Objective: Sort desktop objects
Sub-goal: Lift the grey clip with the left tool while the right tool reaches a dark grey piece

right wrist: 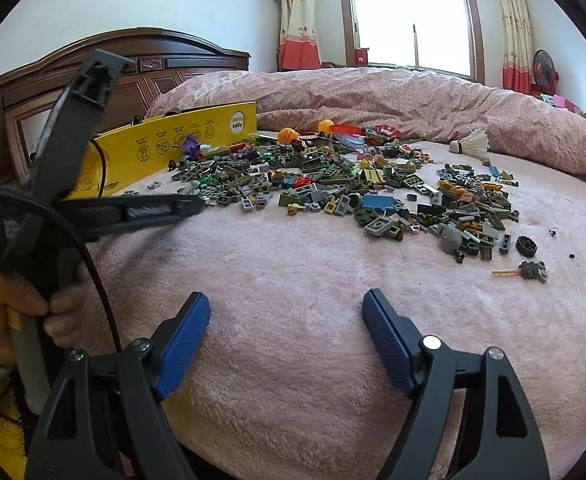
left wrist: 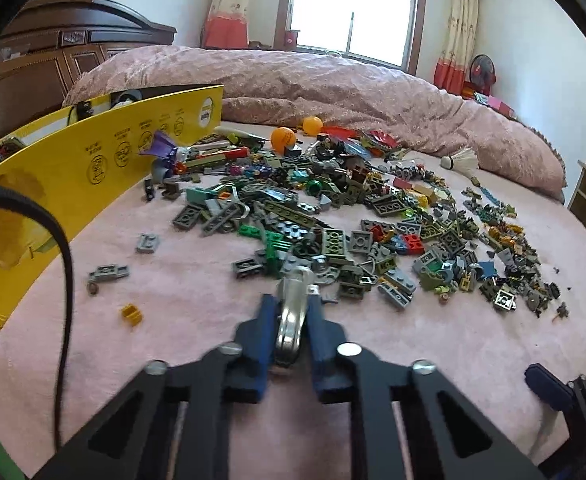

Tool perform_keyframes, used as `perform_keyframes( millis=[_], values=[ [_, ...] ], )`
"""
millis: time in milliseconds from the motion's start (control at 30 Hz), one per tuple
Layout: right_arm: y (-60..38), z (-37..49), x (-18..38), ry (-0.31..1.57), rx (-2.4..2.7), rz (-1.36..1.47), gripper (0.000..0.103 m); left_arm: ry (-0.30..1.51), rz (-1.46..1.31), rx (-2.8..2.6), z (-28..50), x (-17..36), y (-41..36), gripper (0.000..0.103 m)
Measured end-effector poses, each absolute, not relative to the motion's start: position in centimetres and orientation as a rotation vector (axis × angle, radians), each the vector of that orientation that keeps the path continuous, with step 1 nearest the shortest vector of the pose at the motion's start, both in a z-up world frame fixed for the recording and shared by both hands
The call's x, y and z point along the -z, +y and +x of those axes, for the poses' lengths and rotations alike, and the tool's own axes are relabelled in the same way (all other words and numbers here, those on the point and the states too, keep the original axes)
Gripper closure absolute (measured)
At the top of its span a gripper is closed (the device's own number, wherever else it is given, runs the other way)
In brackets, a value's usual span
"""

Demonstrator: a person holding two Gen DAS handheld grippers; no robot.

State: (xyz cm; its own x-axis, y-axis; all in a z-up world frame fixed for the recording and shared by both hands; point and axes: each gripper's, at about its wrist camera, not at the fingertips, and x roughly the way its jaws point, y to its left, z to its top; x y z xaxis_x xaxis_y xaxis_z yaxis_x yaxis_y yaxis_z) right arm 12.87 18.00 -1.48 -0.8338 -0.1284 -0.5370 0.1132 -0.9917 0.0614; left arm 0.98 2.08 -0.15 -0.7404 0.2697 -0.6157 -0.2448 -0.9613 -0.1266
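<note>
A wide pile of small building bricks (left wrist: pixel 333 220) (right wrist: pixel 353 192), mostly grey, olive and green, lies on the pink blanket (left wrist: pixel 173 320) (right wrist: pixel 293 260). My left gripper (left wrist: pixel 293 300) is shut on a shiny silver metal clip (left wrist: pixel 289 328) at the pile's near edge. From the right wrist view the left gripper (right wrist: pixel 201 202) shows side-on at the left, held by a hand (right wrist: pixel 57 312). My right gripper (right wrist: pixel 285 298) stands open over bare blanket, nothing between its blue pads (right wrist: pixel 385 340).
A yellow cardboard box (left wrist: pixel 93 168) (right wrist: pixel 173 140) stands at the pile's left. Two orange balls (left wrist: pixel 283 138) (right wrist: pixel 287 135) and a white shuttlecock (left wrist: pixel 461 160) (right wrist: pixel 473 142) lie at the far side. A rumpled quilt (left wrist: pixel 333 88) rises behind. A black cable (left wrist: pixel 67 280) hangs left.
</note>
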Motion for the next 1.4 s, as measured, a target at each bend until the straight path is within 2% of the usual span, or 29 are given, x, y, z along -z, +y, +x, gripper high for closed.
perform_keyframes(
  millis=[267,500,600,633,667,733,833,900,967,1233,1333,1400],
  values=[
    [18.3,12.7,1.1,-0.031,2.924,0.833,0.022,-0.092,-0.964,-2.719,1.8,-0.3,-1.0,0.090],
    [25.2,12.0,-1.4,-0.035,3.173,0.807,0.024,-0.064,-0.969,-2.704,1.5,0.1,-0.4,0.090],
    [28.3,11.2,-1.5,0.006,3.191,0.868,0.035,-0.053,-0.970,-2.700,1.5,0.2,-0.2,0.090],
    [29.3,10.7,-1.4,0.035,3.193,0.913,0.042,-0.049,-0.973,-2.700,1.5,0.2,-0.1,0.089],
    [30.0,10.3,-1.1,0.053,3.192,0.947,0.049,-0.047,-0.975,-2.701,1.5,0.2,-0.2,0.087],
    [31.2,9.6,-0.6,0.080,3.170,1.012,0.055,-0.045,-0.980,-2.701,1.5,0.1,-0.2,0.082],
    [32.6,8.8,0.0,0.038,3.128,1.056,0.063,-0.040,-0.988,-2.700,1.7,-0.2,-0.4,0.073],
    [33.2,8.3,0.3,0.004,3.112,1.065,0.068,-0.033,-0.992,-2.701,1.9,-0.3,-0.4,0.071],
    [33.5,7.9,0.5,-0.016,3.114,1.064,0.079,-0.027,-1.001,-2.698,2.1,-0.4,-0.4,0.069],
    [32.3,8.9,-0.5,-0.033,3.158,0.935,0.080,-0.010,-1.008,-2.697,2.5,-0.4,-0.7,0.068],
    [30.2,9.7,-1.2,-0.042,3.116,0.895,0.080,0.002,-0.999,-2.694,2.7,-0.3,-0.7,0.060],
    [28.3,10.3,-1.3,-0.044,3.071,0.877,0.080,0.013,-0.991,-2.691,2.9,-0.1,-0.6,0.059]
  ],
)
